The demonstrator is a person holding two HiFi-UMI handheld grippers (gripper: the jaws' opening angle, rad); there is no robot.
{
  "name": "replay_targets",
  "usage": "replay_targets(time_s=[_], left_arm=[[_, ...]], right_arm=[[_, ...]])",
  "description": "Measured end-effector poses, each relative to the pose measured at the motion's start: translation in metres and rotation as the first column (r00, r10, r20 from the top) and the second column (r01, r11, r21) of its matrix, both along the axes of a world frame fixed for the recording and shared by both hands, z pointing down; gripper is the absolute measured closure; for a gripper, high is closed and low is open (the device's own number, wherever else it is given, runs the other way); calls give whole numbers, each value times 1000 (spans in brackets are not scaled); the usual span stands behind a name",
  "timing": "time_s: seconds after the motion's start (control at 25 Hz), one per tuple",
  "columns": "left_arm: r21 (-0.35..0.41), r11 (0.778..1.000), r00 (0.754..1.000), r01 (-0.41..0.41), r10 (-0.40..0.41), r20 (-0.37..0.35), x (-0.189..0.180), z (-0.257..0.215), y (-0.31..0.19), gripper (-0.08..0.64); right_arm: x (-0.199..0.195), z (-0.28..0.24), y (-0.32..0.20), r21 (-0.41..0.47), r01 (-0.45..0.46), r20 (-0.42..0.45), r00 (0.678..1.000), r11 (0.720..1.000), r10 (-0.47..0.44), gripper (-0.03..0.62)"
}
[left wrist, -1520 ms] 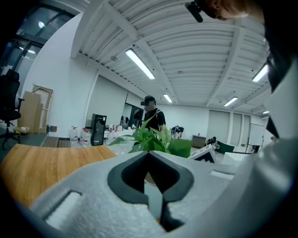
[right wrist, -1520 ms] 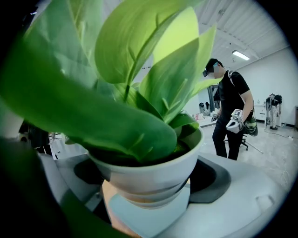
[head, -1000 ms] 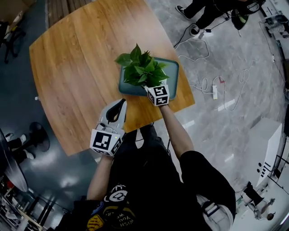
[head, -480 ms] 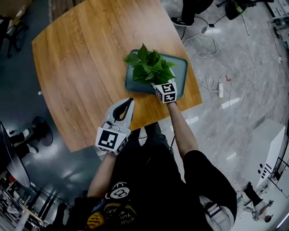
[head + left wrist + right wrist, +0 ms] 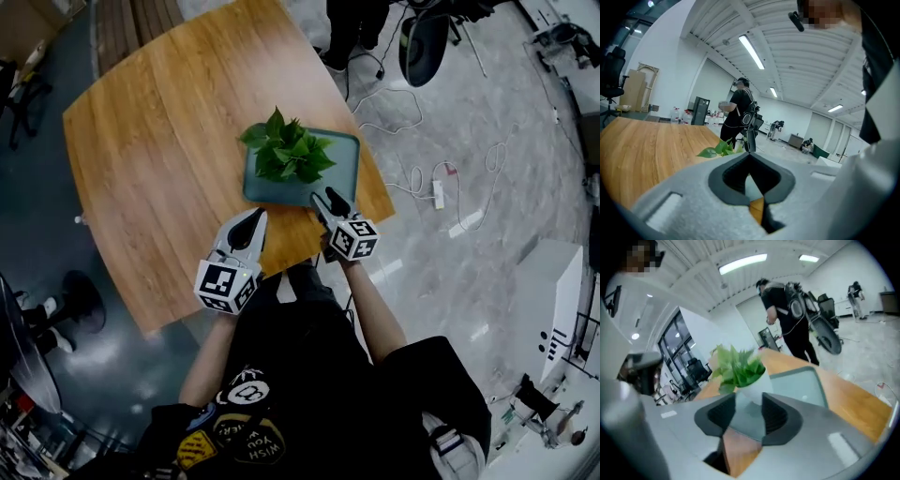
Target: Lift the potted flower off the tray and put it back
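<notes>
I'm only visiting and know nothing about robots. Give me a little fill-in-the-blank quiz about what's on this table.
1. The potted plant stands on a teal ____.
2. That tray lies on a ____ table.
3. The plant's pot is ____ in colour.
4. The jaws of the left gripper hold ____.

Missing words: tray; wooden; white; nothing.

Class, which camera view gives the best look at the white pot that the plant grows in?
The right gripper view: the white pot shows from the side beneath the leaves, though blurred. In the head view the leaves cover it from above. The left gripper view shows only a few leaves, no pot.
</notes>
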State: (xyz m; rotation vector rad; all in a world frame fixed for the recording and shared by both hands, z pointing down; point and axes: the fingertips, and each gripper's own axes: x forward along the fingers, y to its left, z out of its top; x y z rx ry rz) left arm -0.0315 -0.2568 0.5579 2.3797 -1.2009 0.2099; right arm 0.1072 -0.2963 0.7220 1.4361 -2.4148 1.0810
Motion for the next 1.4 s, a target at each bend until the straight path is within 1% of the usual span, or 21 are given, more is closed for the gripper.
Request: replay_targets(time_s=[0.04, 0.08, 0.12, 0.2, 0.28, 0.36, 0.44, 0.52, 0.6, 0.64, 0.68, 0.76, 0.8, 0.96, 1.08, 1.24, 1.4], left_arm=[[7, 1000, 1000, 9, -9, -3, -1, -6, -1, 563], [18, 1000, 1000, 18, -18, -6, -1, -14, -2, 563], [35, 999, 1000, 22, -22, -8, 0, -24, -3, 563], [82, 997, 1000, 15, -15, -7, 5, -45, -2, 563], [136, 991, 1000, -5, 4, 5, 11, -66, 0, 564], [182, 983, 999, -29, 24, 26, 14, -84, 1, 563], [205, 977, 998, -55, 50, 27, 16, -92, -2, 563], [199, 974, 993, -107, 115, -29, 21, -97, -5, 563], [190, 965, 975, -181, 201, -94, 29, -100, -3, 565], [191, 960, 969, -205, 227, -99, 31, -100, -2, 565], [194, 957, 968, -215, 234, -85, 33, -101, -1, 565], [200, 958, 975, -203, 217, -48, 35, -102, 1, 564], [199, 961, 978, -193, 205, -42, 36, -102, 2, 564], [179, 970, 983, -162, 174, -57, 39, -96, -1, 563], [187, 971, 985, -148, 162, -62, 38, -97, -4, 565], [199, 970, 988, -138, 149, -41, 29, -105, -7, 565], [188, 974, 990, -128, 137, -35, 22, -95, -11, 563]], right_arm=[[10, -29, 9, 42, -46, 8, 999, 998, 46, 479], [18, -59, 17, 90, -80, 4, 997, 993, 80, 568], [24, -89, 26, 139, -97, -4, 995, 985, 99, 592], [30, -143, 41, 238, -100, -32, 993, 966, 111, 592], [36, -184, 50, 319, -104, -94, 986, 942, 141, 592], [40, -212, 55, 368, -119, -150, 971, 922, 185, 592], [42, -227, 53, 395, -138, -159, 963, 908, 216, 592], [42, -238, 49, 416, -149, -136, 965, 897, 223, 592], [40, -245, 47, 435, -147, -119, 968, 888, 219, 592], [40, -248, 46, 442, -146, -115, 969, 885, 217, 592], [39, -251, 45, 446, -145, -110, 970, 883, 215, 592], [39, -256, 45, 449, -145, -100, 972, 882, 211, 594], [38, -258, 45, 449, -144, -96, 974, 882, 207, 594], [28, -255, 41, 440, -121, -89, 980, 890, 178, 592], [22, -253, 39, 435, -96, -102, 983, 895, 155, 594], [19, -256, 39, 434, -78, -103, 985, 898, 135, 592], [19, -248, 35, 427, -82, -90, 987, 901, 132, 592]])
